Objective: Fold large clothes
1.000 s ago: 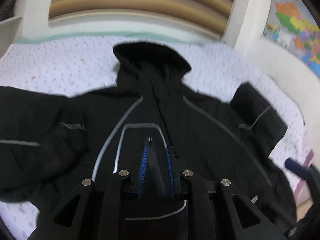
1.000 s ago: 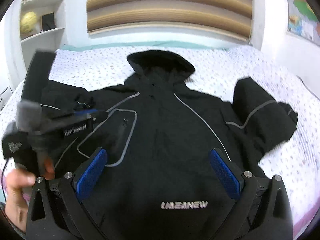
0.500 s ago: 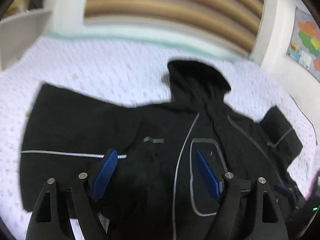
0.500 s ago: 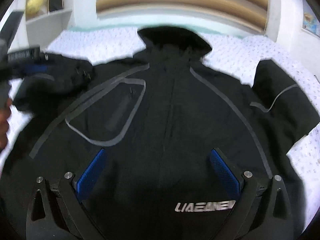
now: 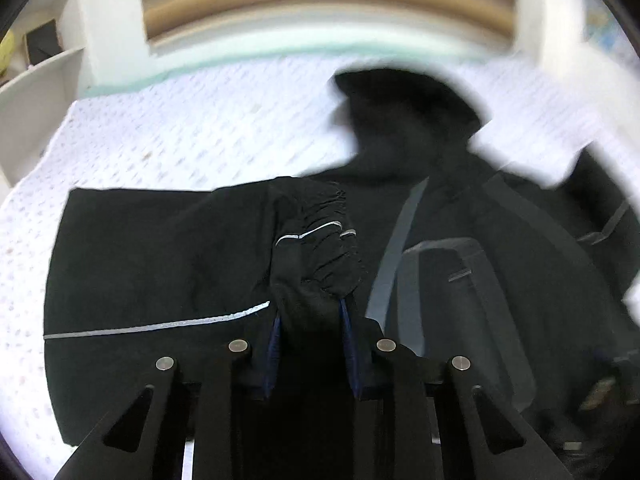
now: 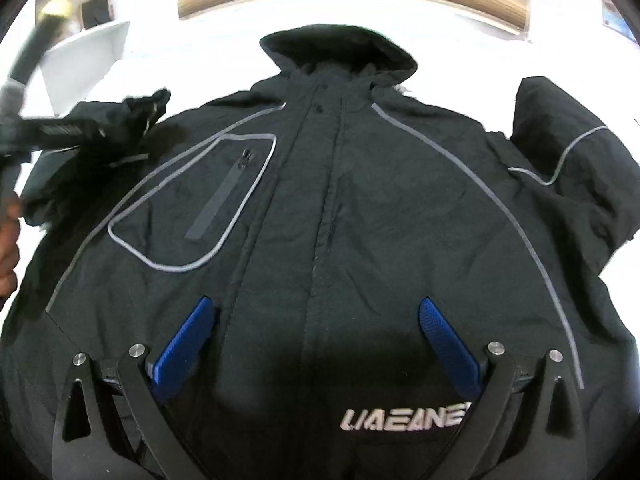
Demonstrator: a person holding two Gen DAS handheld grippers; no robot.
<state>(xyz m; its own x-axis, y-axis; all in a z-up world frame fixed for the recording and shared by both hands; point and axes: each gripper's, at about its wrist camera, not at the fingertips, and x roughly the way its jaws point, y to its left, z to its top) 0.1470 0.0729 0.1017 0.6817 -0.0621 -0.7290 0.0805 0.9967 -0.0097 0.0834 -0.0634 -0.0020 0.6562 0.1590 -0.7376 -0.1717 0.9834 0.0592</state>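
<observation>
Fabric of a black hooded windbreaker jacket with grey piping lies front-up across a bed with a white dotted cover, its hood toward the headboard. The left gripper has a bunched wad of the jacket's left sleeve between its blue-padded fingers, which are closing on it; the pads appear to press the cloth already, and the sleeve's cuff end is crumpled and raised above the flat part of the sleeve. In my judgement the sleeve is gathered this way so it can be carried inward over the chest, the first fold that narrows the garment.

The right gripper hangs low over the lower front of the jacket, near the white lettering, with its fingers spread wide and nothing between them. That placement probably serves to pin or steady the body so it does not slide as the sleeve is pulled. The other sleeve is already doubled back at the far side. From the right wrist view, the left gripper and the person's hand show at the edge.
</observation>
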